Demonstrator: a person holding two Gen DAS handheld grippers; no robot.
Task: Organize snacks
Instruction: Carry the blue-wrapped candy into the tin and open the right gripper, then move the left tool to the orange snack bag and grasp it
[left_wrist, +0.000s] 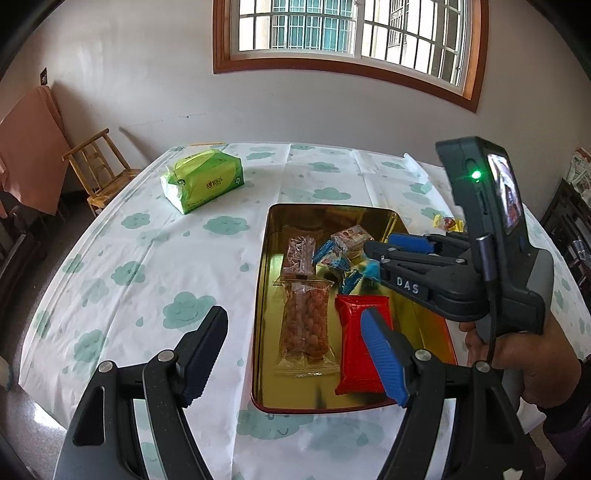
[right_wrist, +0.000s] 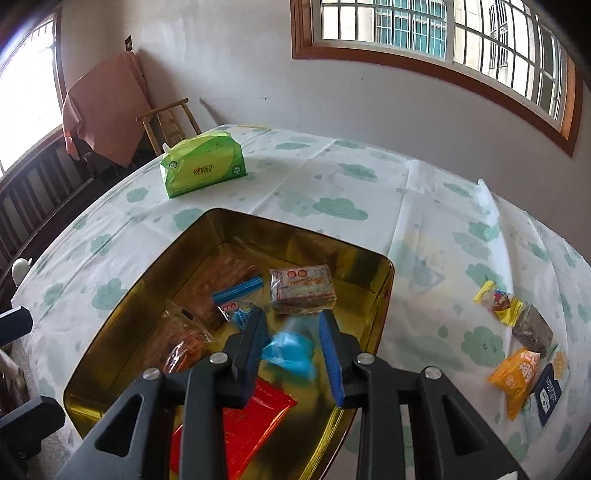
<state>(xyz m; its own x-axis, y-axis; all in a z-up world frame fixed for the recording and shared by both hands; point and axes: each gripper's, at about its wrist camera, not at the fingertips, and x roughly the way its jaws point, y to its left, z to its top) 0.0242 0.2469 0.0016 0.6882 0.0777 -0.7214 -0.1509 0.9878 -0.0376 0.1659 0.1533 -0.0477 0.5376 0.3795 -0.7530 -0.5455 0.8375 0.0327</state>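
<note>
The tin (left_wrist: 264, 258) sits on the table (left_wrist: 147, 258) straight ahead of the left gripper (left_wrist: 295, 350), whose right finger reaches over the tin's near end while its left finger stays over the tablecloth beside it. Inside the tin, just ahead of those fingers, a peanut bag (left_wrist: 304, 325) lies left of a flat packet (left_wrist: 356, 347), with a second bag (left_wrist: 299, 254) and small wrapped sweets (left_wrist: 345, 254) farther in. The right gripper (right_wrist: 293, 347) hangs over the tin's right side with a small wrapped sweet (right_wrist: 290, 352) between its fingers, a block-shaped pack (right_wrist: 303, 288) just beyond. A tissue pack (left_wrist: 201, 181) lies far ahead, left of the tin. Loose snacks (right_wrist: 517, 343) lie on the cloth well right of the right gripper.
</note>
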